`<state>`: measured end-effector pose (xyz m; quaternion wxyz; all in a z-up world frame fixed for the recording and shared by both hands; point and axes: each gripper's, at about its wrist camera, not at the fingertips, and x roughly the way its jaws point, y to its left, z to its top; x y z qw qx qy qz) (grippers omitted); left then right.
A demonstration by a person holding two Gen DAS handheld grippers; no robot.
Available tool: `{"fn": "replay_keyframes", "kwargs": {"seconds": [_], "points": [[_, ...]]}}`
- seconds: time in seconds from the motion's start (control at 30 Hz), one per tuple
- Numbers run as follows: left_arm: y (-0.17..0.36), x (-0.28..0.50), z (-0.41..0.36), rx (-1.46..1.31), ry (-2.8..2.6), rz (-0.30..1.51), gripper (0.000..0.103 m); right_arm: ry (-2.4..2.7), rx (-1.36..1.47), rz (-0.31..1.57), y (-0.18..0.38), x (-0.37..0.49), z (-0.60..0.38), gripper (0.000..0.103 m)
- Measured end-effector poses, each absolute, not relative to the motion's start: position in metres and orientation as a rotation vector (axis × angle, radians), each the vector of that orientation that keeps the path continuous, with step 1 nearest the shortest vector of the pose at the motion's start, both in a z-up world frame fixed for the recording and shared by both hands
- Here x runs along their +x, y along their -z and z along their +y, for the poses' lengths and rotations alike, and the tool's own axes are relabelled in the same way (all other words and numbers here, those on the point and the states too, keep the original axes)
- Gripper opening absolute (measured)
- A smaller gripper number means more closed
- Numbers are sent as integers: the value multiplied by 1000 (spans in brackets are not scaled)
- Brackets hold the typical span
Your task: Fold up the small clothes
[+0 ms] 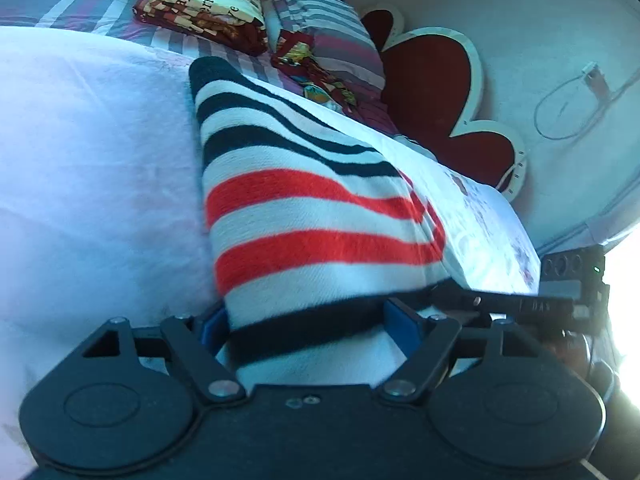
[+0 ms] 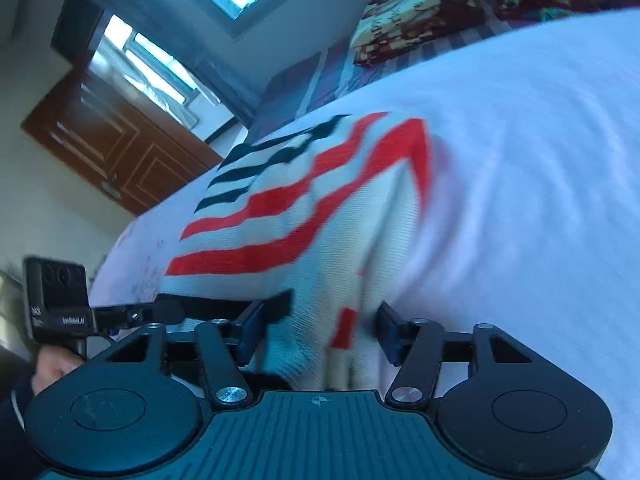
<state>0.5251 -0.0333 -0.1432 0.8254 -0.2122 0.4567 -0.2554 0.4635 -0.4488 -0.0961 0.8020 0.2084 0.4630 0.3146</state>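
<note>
On a bed spread with a white blanket, seen from the left wrist, a striped knit garment with black and red bands lies folded, running from the near edge toward the far pillows. Left gripper stands wide, its blue pads at either side of the garment's near hem; the cloth sits between the jaws, and whether the pads press on it cannot be told. Beyond, a folded printed quilt and a striped pillow rest at the far end, with a red flower-shaped headboard to the right. Part of the other tool shows at the near right edge. From the right wrist, blurred, the same garment spreads leftward over the blanket, a bunched fold rising at its near right end. Right gripper stands about half open with that fold between its fingers; contact by the pads cannot be made out. A brown wooden door stands far left, and a hand grips the other tool at the near left.
</note>
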Motion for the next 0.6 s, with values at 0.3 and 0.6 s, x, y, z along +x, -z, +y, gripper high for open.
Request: {"fn": "replay_keyframes", "kwargs": {"seconds": [0.3,0.6], "points": [[111,508,-67,-193,472,900,51,-544,206,885,75,424,-406,34],[65,456,-41,-127,480,807,48,-590,61,776,20,359,-338,33]]}}
